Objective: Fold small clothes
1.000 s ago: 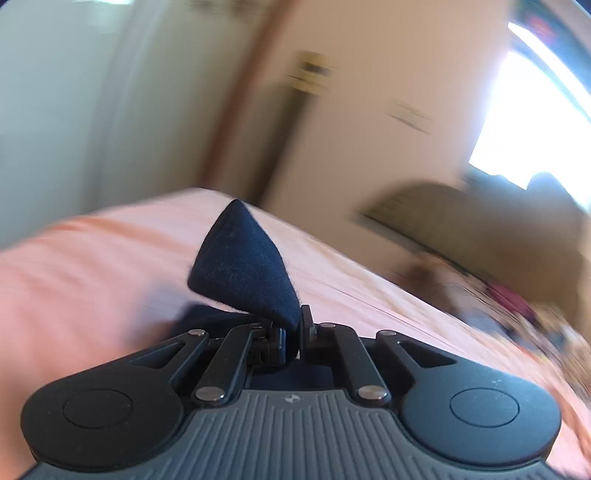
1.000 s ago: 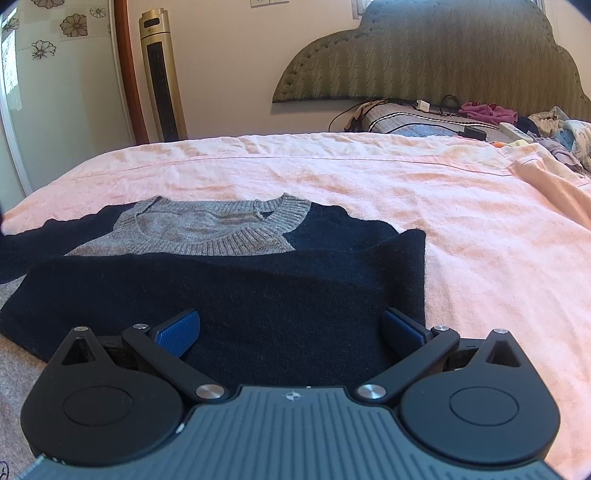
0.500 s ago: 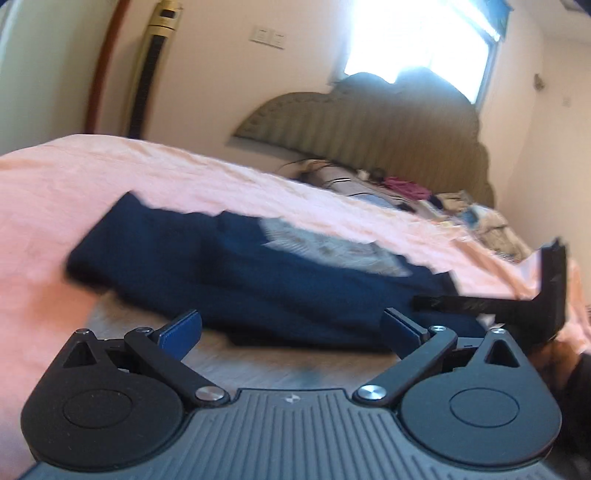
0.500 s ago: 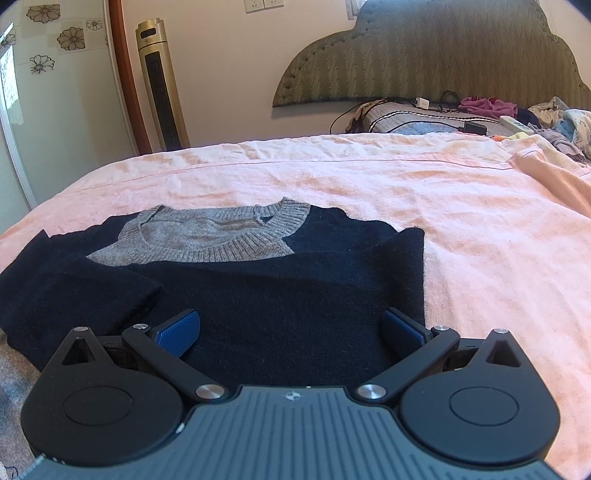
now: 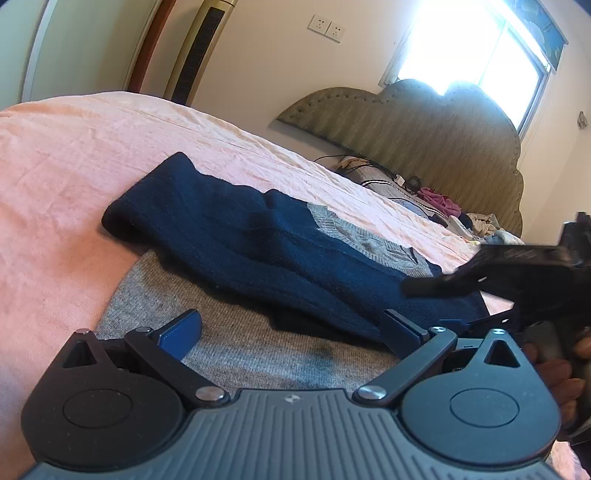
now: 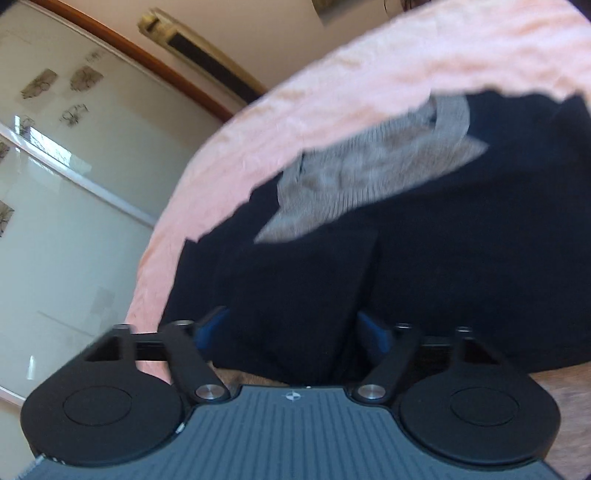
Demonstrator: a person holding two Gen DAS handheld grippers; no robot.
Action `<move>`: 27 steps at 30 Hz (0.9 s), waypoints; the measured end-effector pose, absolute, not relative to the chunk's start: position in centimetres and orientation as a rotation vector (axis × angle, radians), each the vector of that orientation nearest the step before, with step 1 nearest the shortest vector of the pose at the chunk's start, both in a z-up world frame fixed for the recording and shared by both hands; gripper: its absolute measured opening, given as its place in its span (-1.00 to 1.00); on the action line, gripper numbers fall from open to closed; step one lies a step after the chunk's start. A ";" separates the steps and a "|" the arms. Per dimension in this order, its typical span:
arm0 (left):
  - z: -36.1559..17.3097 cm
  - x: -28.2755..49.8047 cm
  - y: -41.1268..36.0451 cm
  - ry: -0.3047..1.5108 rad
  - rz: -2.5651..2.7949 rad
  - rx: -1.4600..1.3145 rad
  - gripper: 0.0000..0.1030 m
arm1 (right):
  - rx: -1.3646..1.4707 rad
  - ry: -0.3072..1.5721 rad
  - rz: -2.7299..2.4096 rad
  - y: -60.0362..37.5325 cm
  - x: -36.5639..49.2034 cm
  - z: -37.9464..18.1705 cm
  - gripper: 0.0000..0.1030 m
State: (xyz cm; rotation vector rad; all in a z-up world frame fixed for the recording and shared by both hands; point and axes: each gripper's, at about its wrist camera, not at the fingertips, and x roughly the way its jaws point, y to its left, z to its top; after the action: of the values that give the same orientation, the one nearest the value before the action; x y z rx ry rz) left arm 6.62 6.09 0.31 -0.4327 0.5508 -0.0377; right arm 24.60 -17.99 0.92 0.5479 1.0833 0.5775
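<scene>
A home bedroom. A bed with a rumpled pink sheet [image 5: 92, 155] fills the left wrist view; a padded, scalloped headboard [image 5: 436, 125] stands at 2 o'clock under a bright window [image 5: 472, 48]. Loose laundry [image 5: 439, 195] lies by it, wall sockets [image 5: 327, 26] sit at 12, a tower fan [image 5: 199, 51] at 11.

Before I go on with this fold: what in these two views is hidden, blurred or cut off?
- Right gripper, right wrist view: motion blur. Its jaws are closing with navy fabric between them; pad contact unreadable.
- Sweater hem, both views: hidden behind the gripper bodies.
- Sweater's right side, left wrist view: hidden behind the right gripper.
- Items by the headboard, left wrist view: too small to identify.
- Left gripper: open, empty, clear.
</scene>
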 end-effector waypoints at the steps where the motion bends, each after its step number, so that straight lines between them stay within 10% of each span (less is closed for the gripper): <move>1: 0.2 6.6 5.7 0.550 -0.036 -0.432 1.00 | 0.552 1.068 0.575 -17.8 24.7 0.9 0.09; 5: 0.2 6.6 5.7 0.550 -0.037 -0.434 1.00 | 0.495 1.052 0.559 -17.5 24.5 1.3 -0.65; 18: 0.1 6.6 5.6 0.547 -0.037 -0.443 1.00 | 0.461 0.950 0.446 -29.0 24.8 5.0 -0.80; 21: 0.1 6.6 5.6 0.547 -0.035 -0.443 1.00 | 0.631 0.999 0.506 -29.2 24.3 2.7 -0.44; 23: 0.1 6.6 5.6 0.548 -0.035 -0.441 1.00 | 0.698 0.992 0.572 -27.5 24.1 1.9 0.31; 27: 0.1 6.6 5.6 0.549 -0.034 -0.440 1.00 | 0.732 1.043 0.633 -23.6 25.1 0.8 0.32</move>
State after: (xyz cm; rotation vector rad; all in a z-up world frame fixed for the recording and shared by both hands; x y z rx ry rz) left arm 6.57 5.57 0.08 -0.4398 0.5485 -0.0337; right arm 25.12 -23.57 0.85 0.7317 1.0433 0.6333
